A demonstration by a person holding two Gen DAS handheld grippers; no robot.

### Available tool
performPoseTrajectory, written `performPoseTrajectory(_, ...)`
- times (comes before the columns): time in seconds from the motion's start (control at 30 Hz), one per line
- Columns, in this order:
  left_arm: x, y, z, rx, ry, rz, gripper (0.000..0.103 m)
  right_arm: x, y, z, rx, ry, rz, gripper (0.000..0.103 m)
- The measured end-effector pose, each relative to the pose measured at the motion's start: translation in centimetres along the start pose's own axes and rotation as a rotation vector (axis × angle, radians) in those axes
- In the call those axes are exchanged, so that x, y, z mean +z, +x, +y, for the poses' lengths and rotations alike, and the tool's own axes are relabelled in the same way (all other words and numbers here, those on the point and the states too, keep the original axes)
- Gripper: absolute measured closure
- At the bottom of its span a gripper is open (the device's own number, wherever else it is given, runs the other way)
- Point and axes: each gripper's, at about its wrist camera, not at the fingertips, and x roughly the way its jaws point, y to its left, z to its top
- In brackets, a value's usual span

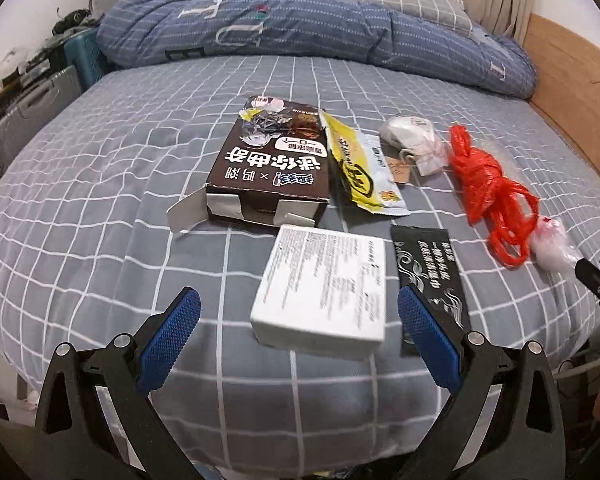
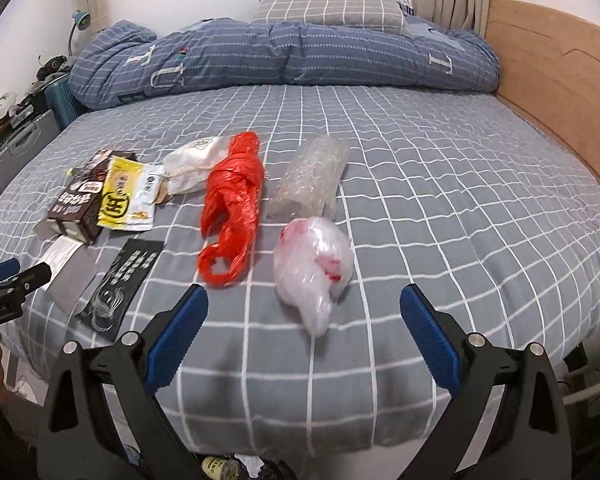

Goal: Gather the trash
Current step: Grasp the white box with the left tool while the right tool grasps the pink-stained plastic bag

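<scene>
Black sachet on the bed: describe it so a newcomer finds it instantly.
On the grey checked bed, look at the litter near the front edge. The black sachet lies flat just right of the white box, in front of the yellow wrapper. It is the only flat black strip, printed with white swirls and lettering.

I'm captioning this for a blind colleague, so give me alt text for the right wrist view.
The open right gripper hovers over a grey checked bed, aimed at a crumpled clear plastic bag. Beyond lie a red plastic bag, a bubble-wrap roll and snack wrappers.
</scene>
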Motion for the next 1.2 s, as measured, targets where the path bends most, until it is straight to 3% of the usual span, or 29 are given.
performPoseTrajectory(0.37, 1.4, 2.9, -0.2, -0.038, 0.026, 0.055, 0.006, 1.8, 4.2, -0.3, -0.003, 0.002, 0.058, 0.019)
performPoseTrajectory(0.63, 1.7, 4.0, -0.3, -0.044, 0.047, 0.079, 0.007, 2.1, 5.9, -0.5, 0.004, -0.002, 0.106, 0.04)
performPoseTrajectory(0.9, 1.5, 4.4, -0.9, -0.095, 0.07, 0.1, 0.033, 2.1, 6.1, -0.2, 0.005, -0.006, 0.119, 0.051)
performPoseTrajectory(1.2, 1.9, 3.2, -1.0, -0.096, 0.06, 0.066, 0.034, 3.0, 4.5, -0.2, 0.008, 0.005, 0.094, 0.054)
